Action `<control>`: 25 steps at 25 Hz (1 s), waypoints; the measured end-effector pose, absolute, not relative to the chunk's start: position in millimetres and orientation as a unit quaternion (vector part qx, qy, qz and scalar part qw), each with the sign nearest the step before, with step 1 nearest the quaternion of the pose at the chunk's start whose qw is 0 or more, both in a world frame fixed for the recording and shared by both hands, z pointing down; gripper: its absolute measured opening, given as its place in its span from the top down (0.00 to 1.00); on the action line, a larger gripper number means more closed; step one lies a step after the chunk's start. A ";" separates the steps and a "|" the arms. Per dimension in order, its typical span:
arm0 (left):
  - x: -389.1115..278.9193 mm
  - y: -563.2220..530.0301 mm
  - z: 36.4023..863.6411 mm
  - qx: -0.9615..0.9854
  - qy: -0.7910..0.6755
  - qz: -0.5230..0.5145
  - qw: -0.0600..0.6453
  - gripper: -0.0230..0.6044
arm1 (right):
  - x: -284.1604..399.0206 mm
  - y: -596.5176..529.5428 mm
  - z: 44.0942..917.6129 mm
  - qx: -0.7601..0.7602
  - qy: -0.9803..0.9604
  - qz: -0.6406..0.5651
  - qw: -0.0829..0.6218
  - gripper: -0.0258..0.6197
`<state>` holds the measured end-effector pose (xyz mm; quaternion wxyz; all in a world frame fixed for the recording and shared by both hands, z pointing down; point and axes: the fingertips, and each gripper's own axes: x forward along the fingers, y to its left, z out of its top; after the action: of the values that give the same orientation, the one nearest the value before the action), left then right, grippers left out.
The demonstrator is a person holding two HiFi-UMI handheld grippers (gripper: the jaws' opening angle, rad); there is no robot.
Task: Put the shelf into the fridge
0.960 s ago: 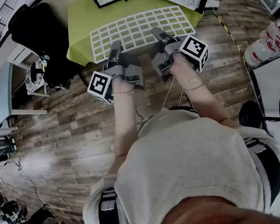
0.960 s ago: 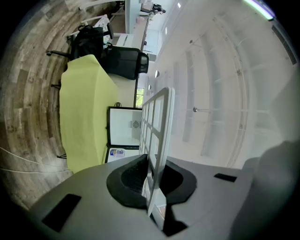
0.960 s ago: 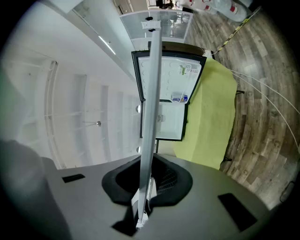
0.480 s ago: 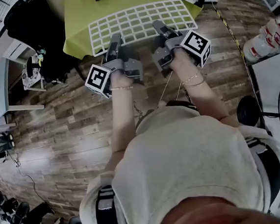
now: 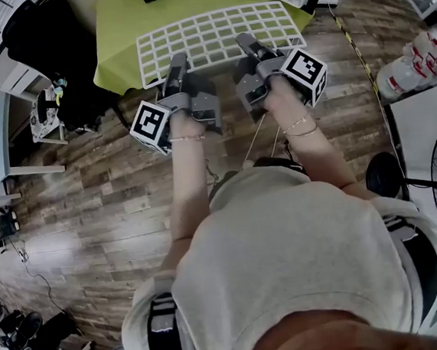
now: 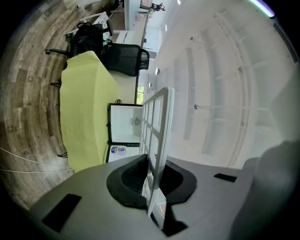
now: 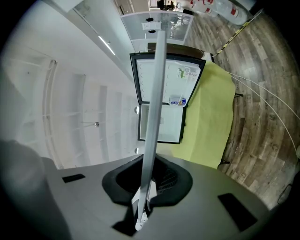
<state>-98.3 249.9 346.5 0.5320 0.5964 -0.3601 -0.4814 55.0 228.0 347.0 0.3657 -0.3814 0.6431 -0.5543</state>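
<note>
Wood-plank floor (image 5: 89,190) spreads below me in the head view, with a lime-green table (image 5: 116,34) ahead. Above the table's near edge the white wire shelf (image 5: 217,36) lies roughly level. My left tongs (image 5: 178,65) and right tongs (image 5: 246,44) each grip its near rim.

From the left gripper view, the shelf (image 6: 159,122) stands edge-on between nearly closed jaws, the pads pressed on its frame. A small open fridge (image 6: 125,123) shows at the table's far edge.

From the right gripper view, the jaws pinch the same rim, with the shelf (image 7: 153,108) edge-on and the fridge (image 7: 173,117) behind it.
</note>
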 end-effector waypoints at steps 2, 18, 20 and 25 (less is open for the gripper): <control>-89.2 243.2 341.4 0.601 -0.356 -0.485 0.526 0.91 | 62.8 220.2 348.0 -0.379 0.644 -0.554 0.367 0.91; -68.4 212.1 349.9 0.595 -0.367 -0.494 0.518 0.91 | 81.3 181.8 358.4 -0.358 0.638 -0.570 0.375 0.91; -67.5 206.5 348.6 0.597 -0.367 -0.493 0.516 0.91 | 82.4 176.0 357.1 -0.356 0.638 -0.569 0.377 0.91; -66.7 179.4 351.4 0.595 -0.365 -0.494 0.518 0.92 | 83.3 149.6 358.5 -0.357 0.637 -0.568 0.381 0.91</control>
<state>-66.7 179.4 351.4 0.5180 0.5952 -0.3651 -0.4941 83.3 149.6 358.5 0.3810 -0.3567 0.6368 -0.5676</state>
